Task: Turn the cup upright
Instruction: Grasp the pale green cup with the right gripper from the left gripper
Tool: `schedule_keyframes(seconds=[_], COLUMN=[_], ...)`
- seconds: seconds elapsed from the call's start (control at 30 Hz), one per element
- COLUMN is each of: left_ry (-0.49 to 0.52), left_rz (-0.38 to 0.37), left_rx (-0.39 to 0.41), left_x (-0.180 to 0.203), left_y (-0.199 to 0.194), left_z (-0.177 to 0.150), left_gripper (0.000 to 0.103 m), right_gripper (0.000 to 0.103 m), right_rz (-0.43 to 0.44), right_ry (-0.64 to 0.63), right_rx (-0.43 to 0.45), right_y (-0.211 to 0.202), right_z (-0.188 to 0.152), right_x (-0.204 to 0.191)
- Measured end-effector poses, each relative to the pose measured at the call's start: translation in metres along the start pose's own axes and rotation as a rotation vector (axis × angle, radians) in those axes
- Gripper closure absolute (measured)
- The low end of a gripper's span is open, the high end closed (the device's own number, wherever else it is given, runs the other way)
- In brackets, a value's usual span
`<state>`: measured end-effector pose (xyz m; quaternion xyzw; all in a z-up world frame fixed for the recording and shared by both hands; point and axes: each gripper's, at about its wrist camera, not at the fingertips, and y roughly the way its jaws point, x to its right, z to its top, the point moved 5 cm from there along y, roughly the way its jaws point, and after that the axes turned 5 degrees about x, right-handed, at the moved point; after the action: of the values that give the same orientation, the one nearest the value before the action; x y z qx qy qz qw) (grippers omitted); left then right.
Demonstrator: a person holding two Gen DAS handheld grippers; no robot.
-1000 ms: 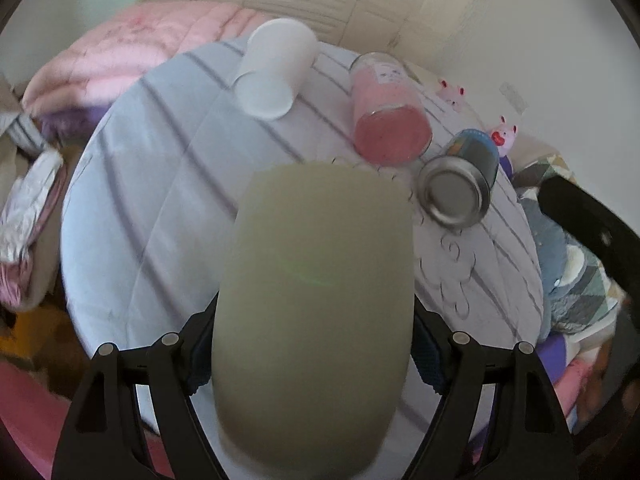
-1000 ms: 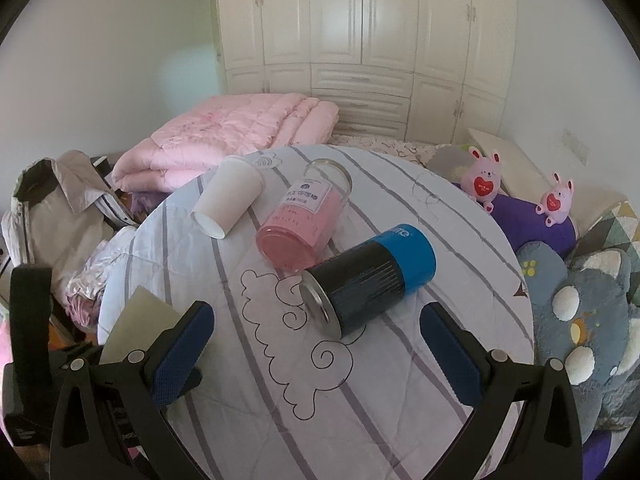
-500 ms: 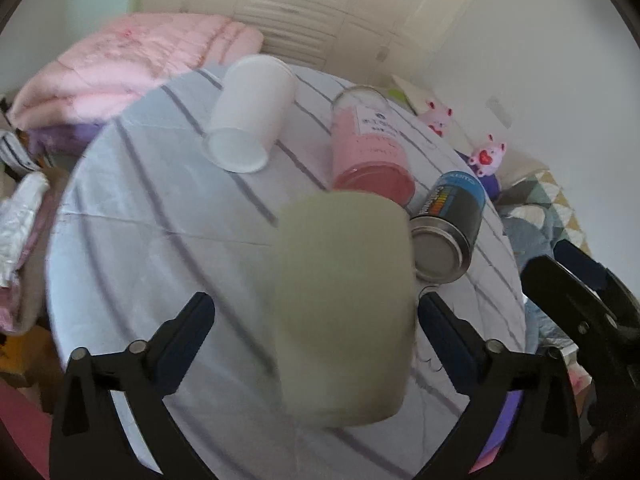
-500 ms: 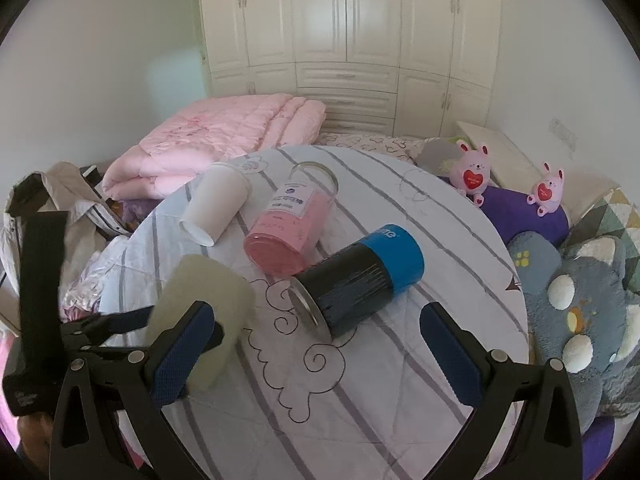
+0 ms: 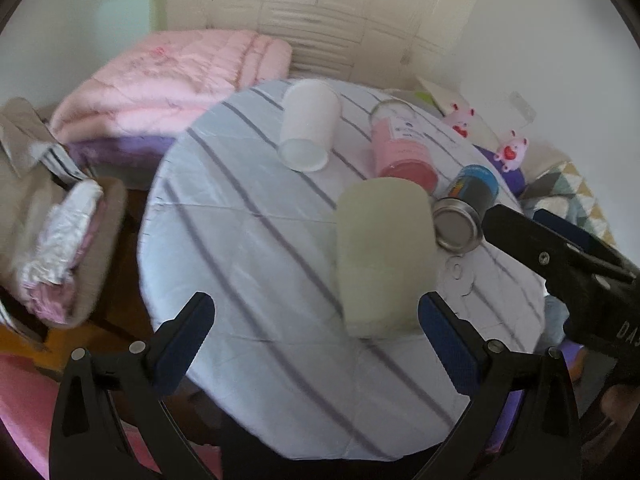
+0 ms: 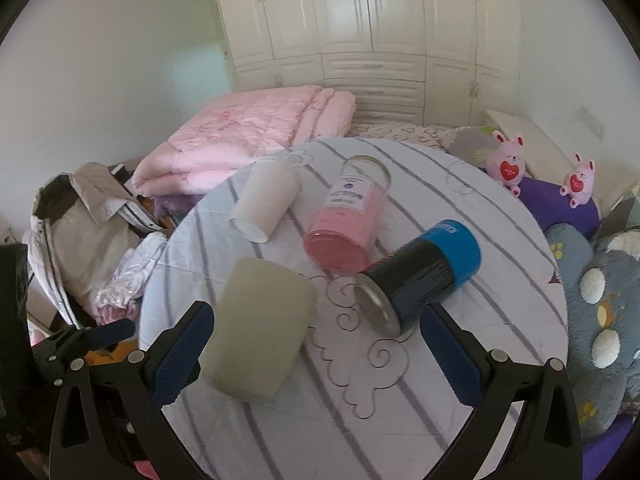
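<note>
A pale green cup [image 5: 382, 256] stands on the round striped table [image 5: 248, 248], wider end down; it also shows in the right wrist view [image 6: 260, 328]. My left gripper [image 5: 316, 340] is open and empty, drawn back from the cup, which sits by its right finger. My right gripper [image 6: 318, 352] is open and empty above the table's near edge, with the cup by its left finger. A white paper cup [image 5: 308, 130] lies on its side at the far part of the table; it also shows in the right wrist view [image 6: 266, 204].
A pink jar [image 6: 348, 224] and a black-and-blue can [image 6: 420, 280] lie on their sides mid-table. A folded pink quilt [image 6: 248, 136] lies behind. A jacket on a chair [image 6: 80, 232] is at the left. Plush cushions [image 6: 596, 296] are at the right.
My left gripper has opened, let go of the green cup and pulled back. The cup now stands on the table. My right gripper has hardly moved.
</note>
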<state>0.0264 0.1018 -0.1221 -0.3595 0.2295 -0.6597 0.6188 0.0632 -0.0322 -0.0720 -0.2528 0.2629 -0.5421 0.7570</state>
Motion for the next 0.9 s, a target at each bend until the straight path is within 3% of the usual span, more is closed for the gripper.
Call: schedule_keyframes(seconds=[0.4, 0.9], left_ry=[0.238, 0.307], left_rz=[0.120, 0.085], left_rx=[0.087, 0.037], left_x=[-0.005, -0.015], left_y=[-0.019, -0.003], left_z=[0.005, 0.005], left_gripper=[0.000, 0.000], right_gripper=[0.000, 0.000], right_rz=[0.027, 0.072], right_ry=[0.025, 0.091], right_rx=[-0.014, -0.129], right_y=[0.001, 0.027], right_z=[0.000, -0.005], right_x=[-0.019, -0.030])
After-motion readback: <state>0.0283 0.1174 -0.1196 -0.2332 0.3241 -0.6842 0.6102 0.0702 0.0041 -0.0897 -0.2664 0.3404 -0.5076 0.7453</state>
